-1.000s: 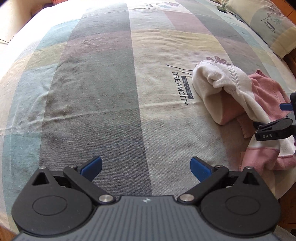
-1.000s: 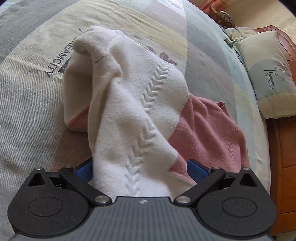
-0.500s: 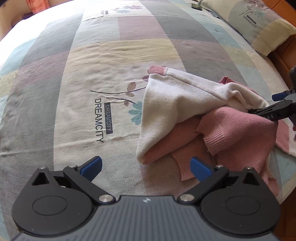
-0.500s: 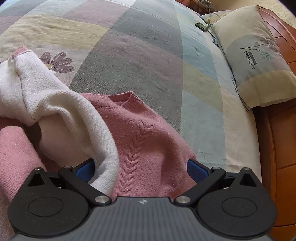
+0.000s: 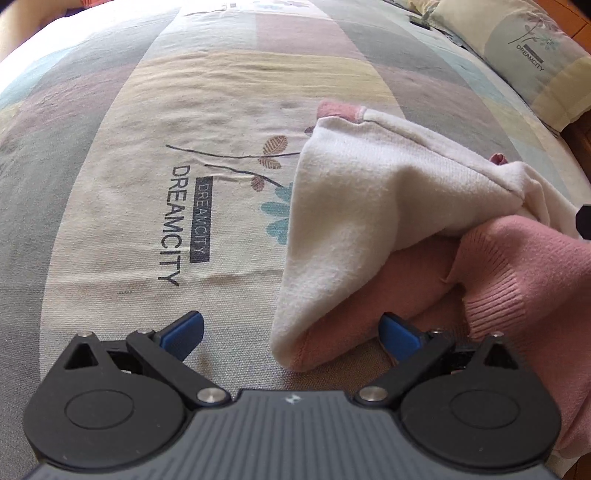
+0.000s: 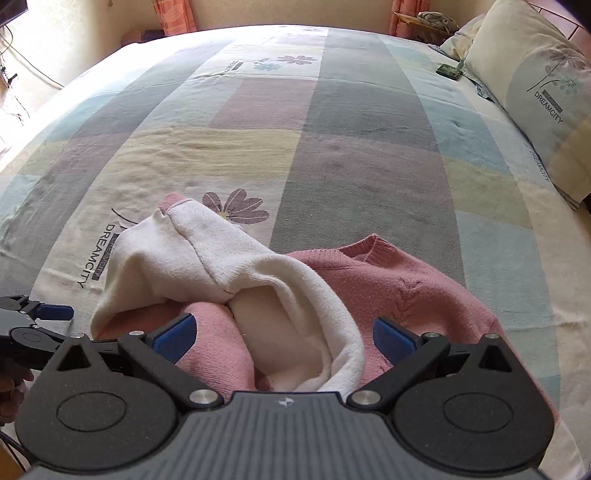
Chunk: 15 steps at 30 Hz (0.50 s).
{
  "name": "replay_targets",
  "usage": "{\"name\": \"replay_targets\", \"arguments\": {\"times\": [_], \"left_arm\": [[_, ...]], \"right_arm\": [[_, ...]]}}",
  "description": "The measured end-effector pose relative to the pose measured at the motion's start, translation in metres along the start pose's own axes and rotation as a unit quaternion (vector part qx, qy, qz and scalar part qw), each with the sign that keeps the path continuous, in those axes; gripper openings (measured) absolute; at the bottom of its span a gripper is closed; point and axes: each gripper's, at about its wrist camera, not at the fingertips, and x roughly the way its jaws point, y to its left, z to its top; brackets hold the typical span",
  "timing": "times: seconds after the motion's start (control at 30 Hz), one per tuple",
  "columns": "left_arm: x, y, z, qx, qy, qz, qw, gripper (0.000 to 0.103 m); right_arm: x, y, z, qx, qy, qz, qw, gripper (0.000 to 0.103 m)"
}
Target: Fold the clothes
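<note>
A pink and white knit sweater point(image 5: 369, 206) lies crumpled on the patchwork bed sheet point(image 5: 129, 147). My left gripper point(image 5: 291, 336) is open just above the sheet, and the sweater's near folded corner pokes in between its blue fingertips. In the right wrist view the sweater point(image 6: 406, 291) shows its pink collar and body, with the white part draped over it. My right gripper point(image 6: 284, 341) is open too, with a pink sleeve and a white fold lying between its fingers. The left gripper point(image 6: 48, 314) shows at that view's left edge.
A pillow point(image 6: 535, 92) lies at the bed's right side, with a small dark object point(image 6: 448, 70) beside it. Bare sheet point(image 6: 332, 110) stretches beyond and left of the sweater. Curtains point(image 6: 173, 14) hang past the far edge.
My left gripper has moved right and closer, up to the sweater's near corner. My right gripper has drawn back, so the whole sweater and bed show now. Both stayed open.
</note>
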Motion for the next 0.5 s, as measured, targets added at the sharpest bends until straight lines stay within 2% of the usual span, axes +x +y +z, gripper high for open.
{"name": "replay_targets", "arguments": {"times": [0.1,0.23,0.37,0.5], "left_arm": [[0.004,0.009,0.006,-0.020,-0.019,0.023,0.9994,0.101],[0.007,0.035,0.023,-0.019,-0.042,0.080,0.9958,0.101],[0.017,0.055,0.074,0.027,-0.079,0.104,0.9911,0.102],[0.028,0.048,0.123,0.061,-0.099,0.111,0.9870,0.102]], "right_arm": [[0.001,0.011,0.000,0.000,-0.010,0.012,1.000,0.103],[0.000,0.015,-0.003,-0.006,-0.017,0.012,1.000,0.103],[0.000,0.017,-0.007,-0.011,-0.024,0.008,1.000,0.103],[0.003,0.025,-0.012,-0.027,-0.023,0.014,0.999,0.103]]}}
